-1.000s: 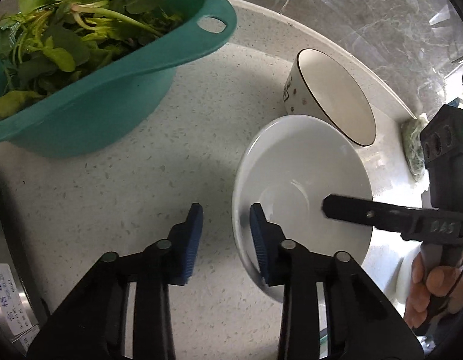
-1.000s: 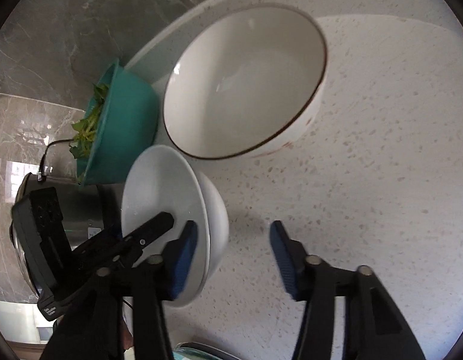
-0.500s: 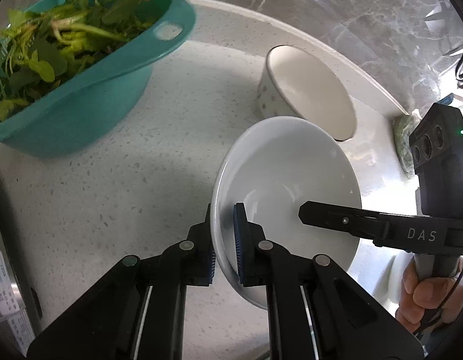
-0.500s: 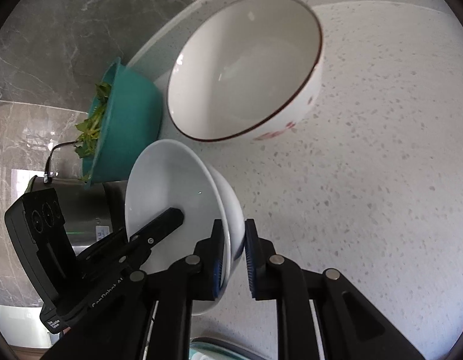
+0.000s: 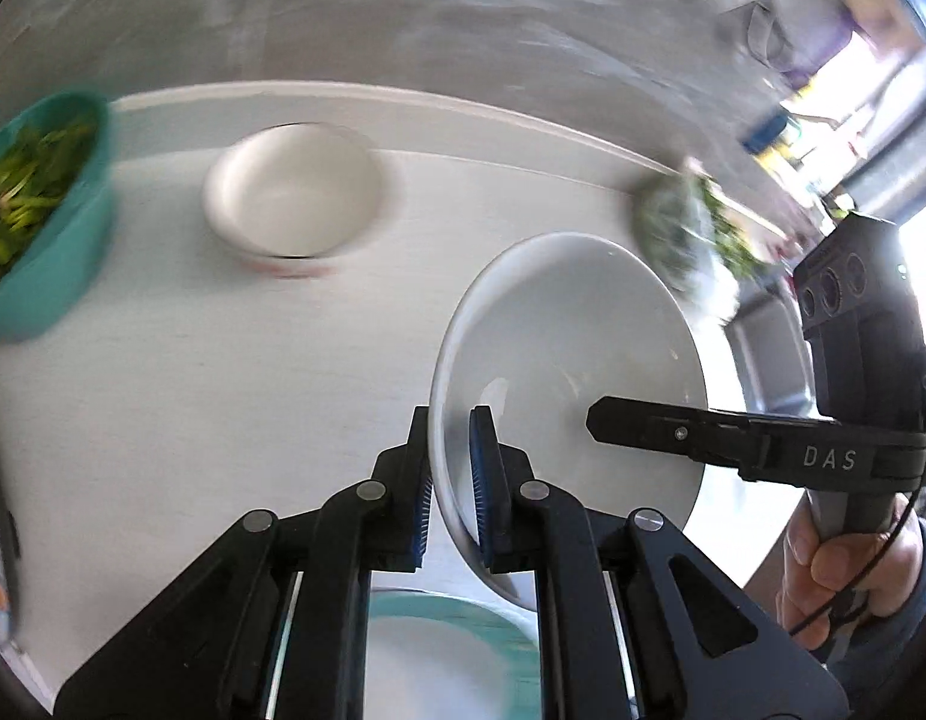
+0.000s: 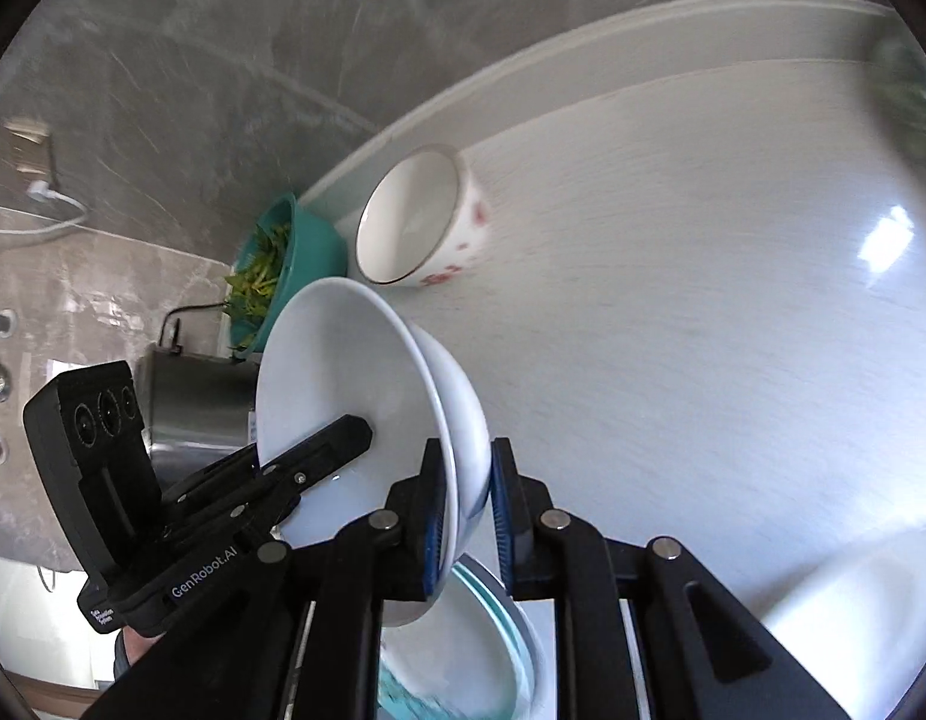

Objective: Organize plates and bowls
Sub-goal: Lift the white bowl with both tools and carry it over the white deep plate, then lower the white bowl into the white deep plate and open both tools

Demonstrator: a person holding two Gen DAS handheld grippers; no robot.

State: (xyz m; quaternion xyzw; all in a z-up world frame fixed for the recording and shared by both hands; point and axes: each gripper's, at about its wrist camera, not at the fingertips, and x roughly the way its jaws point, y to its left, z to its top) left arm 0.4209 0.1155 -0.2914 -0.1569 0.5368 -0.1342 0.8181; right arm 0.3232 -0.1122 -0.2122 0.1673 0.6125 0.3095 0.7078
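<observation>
Both grippers clamp the rim of one plain white bowl (image 5: 571, 348), held tilted above the counter; it also shows in the right wrist view (image 6: 343, 384). My left gripper (image 5: 451, 480) is shut on its near rim. My right gripper (image 6: 468, 516) is shut on the opposite rim. A white bowl with red flower marks (image 5: 292, 192) stands on the counter further back, also seen in the right wrist view (image 6: 415, 222). A teal-rimmed plate (image 5: 439, 654) lies directly below the held bowl and shows in the right wrist view (image 6: 463, 654).
A teal basin of green leaves (image 5: 37, 210) stands at the left by the wall. A bag of greens (image 5: 685, 234) lies at the right back. A steel pot (image 6: 193, 396) stands beside the basin. A white dish edge (image 6: 853, 606) shows at the lower right.
Both grippers closed on the white bowl's rim, then lifted it and carried it back from the flowered bowl, over the teal-rimmed plate. The views are motion-blurred.
</observation>
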